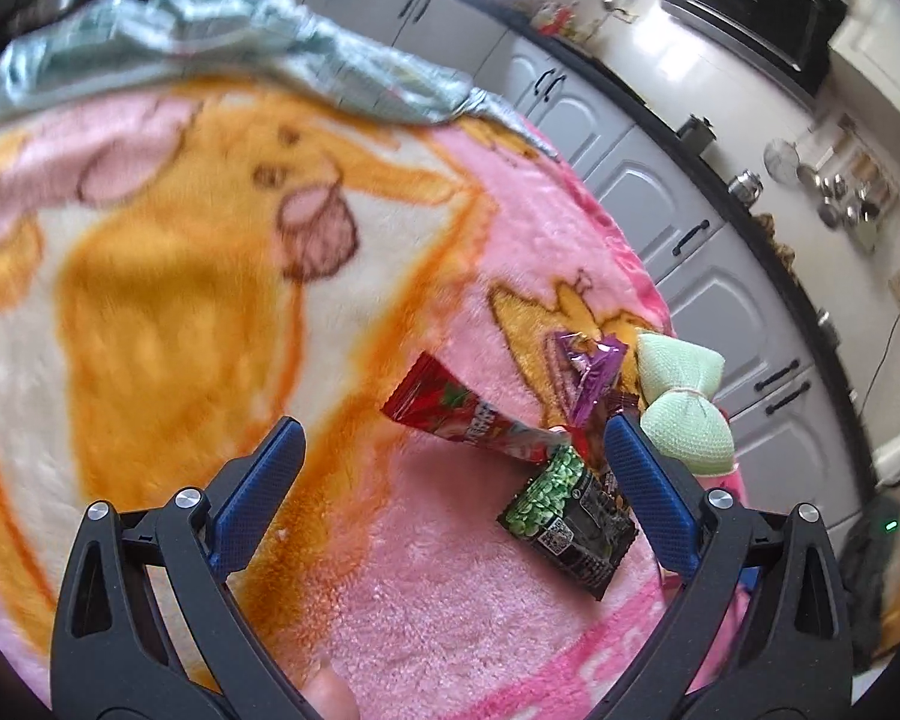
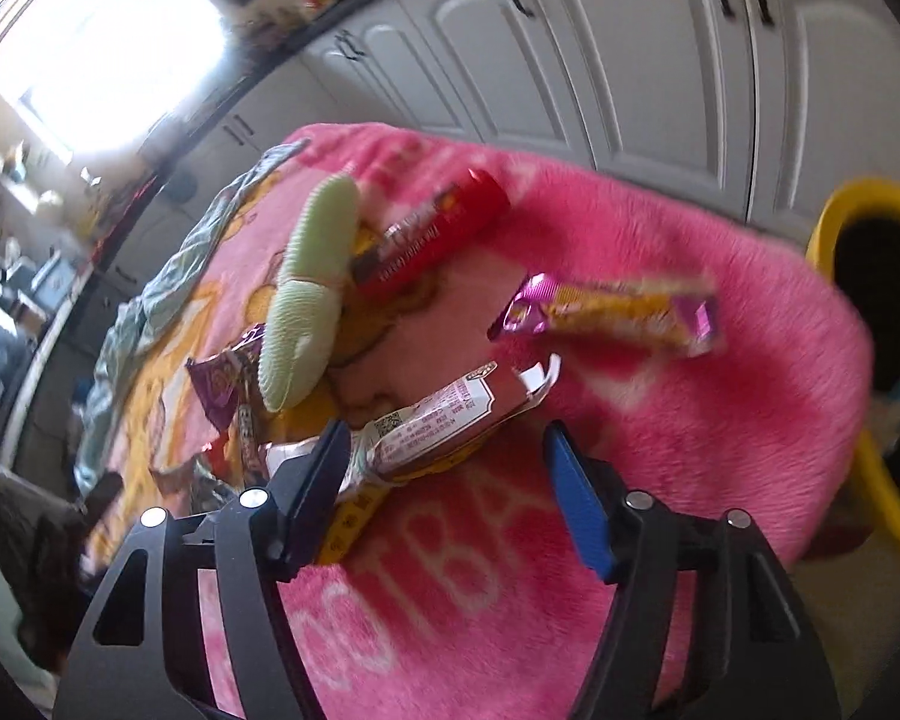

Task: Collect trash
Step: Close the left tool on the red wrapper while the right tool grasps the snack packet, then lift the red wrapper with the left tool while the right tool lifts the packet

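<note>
Snack wrappers lie on a pink cartoon blanket [image 1: 462, 594]. In the left wrist view a red wrapper [image 1: 450, 414], a green-and-black packet [image 1: 564, 522] and a purple wrapper [image 1: 588, 372] lie between and just past the fingers of my open, empty left gripper [image 1: 450, 438]. In the right wrist view a pink-white torn wrapper [image 2: 444, 414] lies just ahead of my open, empty right gripper [image 2: 450, 438], touching its left finger. A purple-orange wrapper [image 2: 612, 312] and a red wrapper [image 2: 432, 234] lie farther on. A yellow bin with a black liner [image 2: 834, 228] stands at the right.
A pale green bow-shaped cushion [image 1: 684, 402] lies by the wrappers; it also shows in the right wrist view [image 2: 312, 288]. A grey-green cloth [image 1: 222, 30] lies at the blanket's far end. Grey cabinets [image 1: 660, 198] and a kitchen counter run beyond the blanket's edge.
</note>
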Available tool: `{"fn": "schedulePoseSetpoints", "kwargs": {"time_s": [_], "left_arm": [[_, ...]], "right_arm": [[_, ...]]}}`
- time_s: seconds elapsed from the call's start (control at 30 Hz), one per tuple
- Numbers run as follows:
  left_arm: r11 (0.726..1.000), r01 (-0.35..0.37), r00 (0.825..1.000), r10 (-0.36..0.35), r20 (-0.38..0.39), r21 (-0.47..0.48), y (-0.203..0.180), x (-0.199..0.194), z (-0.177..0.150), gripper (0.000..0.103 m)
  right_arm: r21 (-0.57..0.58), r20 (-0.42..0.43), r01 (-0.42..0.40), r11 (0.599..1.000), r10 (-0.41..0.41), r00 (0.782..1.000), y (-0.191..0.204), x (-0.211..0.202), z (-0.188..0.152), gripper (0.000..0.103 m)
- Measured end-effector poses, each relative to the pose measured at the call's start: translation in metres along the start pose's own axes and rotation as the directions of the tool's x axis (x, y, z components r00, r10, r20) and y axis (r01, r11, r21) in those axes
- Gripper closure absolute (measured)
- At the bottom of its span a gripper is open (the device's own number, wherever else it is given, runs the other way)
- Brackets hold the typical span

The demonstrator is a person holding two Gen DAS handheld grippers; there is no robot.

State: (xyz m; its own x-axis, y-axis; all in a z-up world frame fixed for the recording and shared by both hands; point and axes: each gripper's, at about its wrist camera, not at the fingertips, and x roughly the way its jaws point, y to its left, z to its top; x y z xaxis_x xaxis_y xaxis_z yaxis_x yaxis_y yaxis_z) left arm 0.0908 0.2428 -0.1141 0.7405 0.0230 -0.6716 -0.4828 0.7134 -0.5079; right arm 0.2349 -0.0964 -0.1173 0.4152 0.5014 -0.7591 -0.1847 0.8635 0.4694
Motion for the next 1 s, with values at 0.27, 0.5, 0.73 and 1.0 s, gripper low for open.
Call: {"fn": "schedulePoseSetpoints", "kwargs": {"time_s": [0.27,0.5,0.73,1.0], "left_arm": [[0.992,0.036,0.998,-0.041,-0.039,-0.122,0.003,0.024,0.007,0.036],[0.993,-0.055,0.998,0.052,-0.027,-0.100,0.004,0.036,0.014,0.077],[0.991,0.042,0.999,-0.044,-0.011,-0.127,0.016,0.025,0.014,0.088],[0.992,0.118,0.988,-0.121,0.093,0.034,-0.023,-0.023,0.017,0.088]], "right_arm": [[0.086,-0.015,-0.023,0.996,0.024,1.000,-0.002,0.016,0.010,0.059],[0.089,-0.018,-0.058,0.994,0.060,0.998,-0.003,0.017,0.013,0.067],[0.036,-0.002,-0.120,0.992,0.120,0.993,0.004,0.007,0.012,0.074],[-0.086,0.055,-0.146,0.986,0.151,0.987,0.022,-0.025,0.010,0.078]]}}
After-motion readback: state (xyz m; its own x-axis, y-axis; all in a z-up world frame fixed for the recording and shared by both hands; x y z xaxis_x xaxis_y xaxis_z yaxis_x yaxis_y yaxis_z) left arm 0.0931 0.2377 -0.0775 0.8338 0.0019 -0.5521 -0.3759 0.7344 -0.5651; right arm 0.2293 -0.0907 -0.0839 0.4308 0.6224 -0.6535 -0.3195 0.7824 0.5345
